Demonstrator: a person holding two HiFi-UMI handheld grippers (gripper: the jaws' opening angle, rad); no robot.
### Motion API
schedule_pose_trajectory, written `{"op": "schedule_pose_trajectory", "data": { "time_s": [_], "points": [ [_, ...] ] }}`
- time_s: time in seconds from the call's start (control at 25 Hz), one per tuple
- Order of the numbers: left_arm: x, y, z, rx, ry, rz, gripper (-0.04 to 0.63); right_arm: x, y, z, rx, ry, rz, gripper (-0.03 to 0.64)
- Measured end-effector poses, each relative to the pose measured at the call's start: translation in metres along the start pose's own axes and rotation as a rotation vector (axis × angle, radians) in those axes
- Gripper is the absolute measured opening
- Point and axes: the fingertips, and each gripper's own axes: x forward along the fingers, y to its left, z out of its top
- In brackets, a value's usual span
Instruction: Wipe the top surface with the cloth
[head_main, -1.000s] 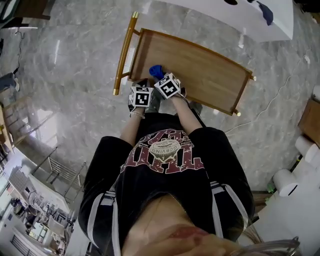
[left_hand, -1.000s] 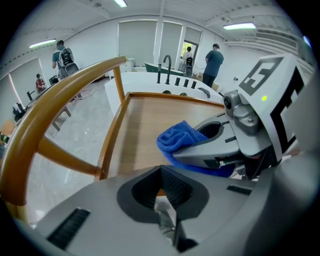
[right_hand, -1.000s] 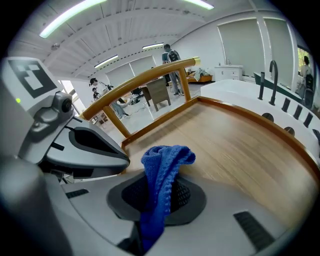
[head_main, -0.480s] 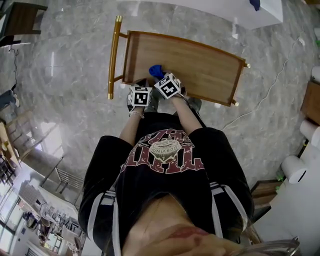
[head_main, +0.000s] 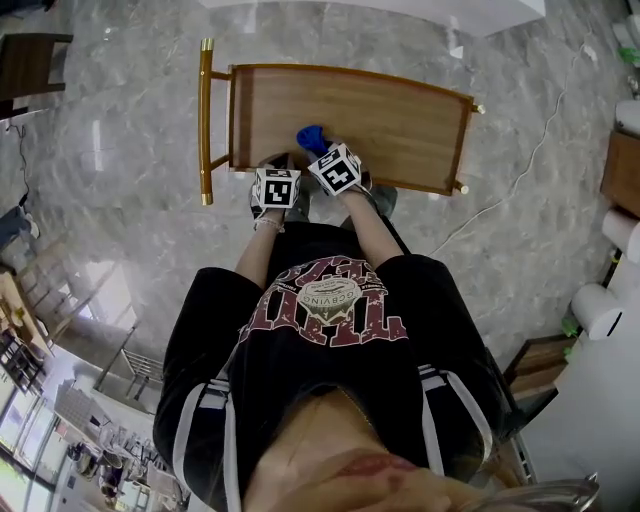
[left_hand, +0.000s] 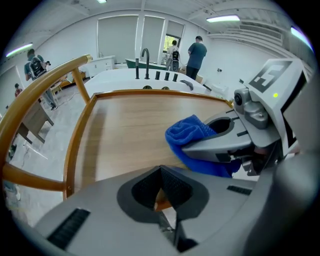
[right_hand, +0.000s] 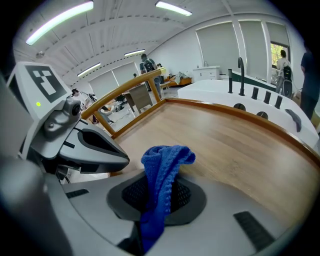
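Note:
A wooden cart top with raised rims and a brass-coloured handle rail lies in front of me. A blue cloth is pinched in my right gripper, which is shut on it at the near edge of the top; the cloth sticks up between the jaws and folds over. My left gripper hangs just left of it at the near edge, jaws shut with nothing between them. The cloth shows in the left gripper view too.
Grey marble floor surrounds the cart. A white counter stands beyond it, with a sink and tap. A cable runs over the floor at right. White rolls stand by a wooden shelf at far right. People stand in the background.
The cart top has shifted left and up in the head view and now lies more level across it. Both grippers stay at its near edge, the cloth still held.

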Motion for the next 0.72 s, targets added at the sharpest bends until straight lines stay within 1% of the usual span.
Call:
{"op": "schedule_pose_trajectory", "data": {
  "time_s": [0.44, 0.72],
  "points": [
    [0.016, -0.039, 0.012, 0.106, 0.037, -0.054, 0.048, -0.025, -0.027, -0.020, 0.054, -0.021, -0.053, 0.055],
    [0.024, -0.062, 0.016, 0.155, 0.048, -0.082, 0.049, -0.042, -0.042, -0.035, 0.090, -0.032, -0.085, 0.055]
  ]
}}
